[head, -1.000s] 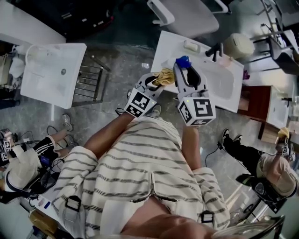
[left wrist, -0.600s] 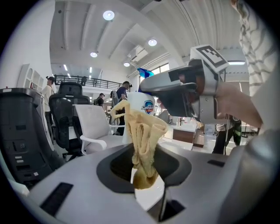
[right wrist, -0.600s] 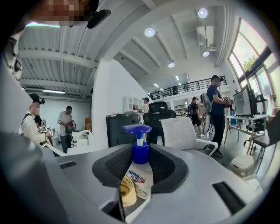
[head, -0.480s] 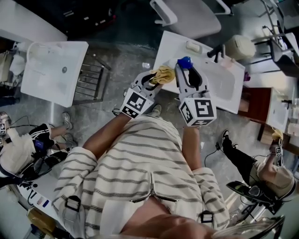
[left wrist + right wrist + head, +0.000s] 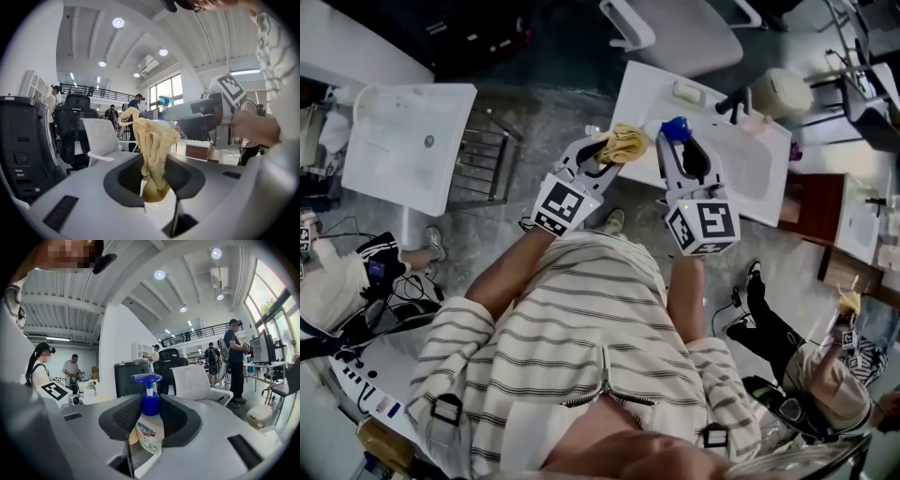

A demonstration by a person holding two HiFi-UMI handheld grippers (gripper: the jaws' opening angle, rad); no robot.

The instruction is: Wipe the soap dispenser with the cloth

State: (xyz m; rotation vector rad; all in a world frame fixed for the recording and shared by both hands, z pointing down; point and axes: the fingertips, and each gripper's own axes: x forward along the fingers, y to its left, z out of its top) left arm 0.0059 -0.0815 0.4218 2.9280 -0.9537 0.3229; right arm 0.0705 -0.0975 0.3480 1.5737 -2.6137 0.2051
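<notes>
Left gripper [image 5: 602,156], clamped on the bunched cloth [image 5: 624,142], has risen beside the soap dispenser [image 5: 675,127], which the right gripper [image 5: 682,148] pinches steady; cloth and bottle are apart, wipe pending.

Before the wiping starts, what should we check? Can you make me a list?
1. Cloth gripped: ok. The yellow cloth is pinched in the left gripper.
2. Dispenser gripped: ok. The soap dispenser sits clamped in the right gripper.
3. Dispenser upright: ok, with its blue pump on top.
4. Loose cloth to wipe with: ok. A bunch sticks out past the jaws.
5. Cloth touching dispenser: not ok. The head view shows a gap between them.
6. Cloth damp: cannot tell.
</notes>
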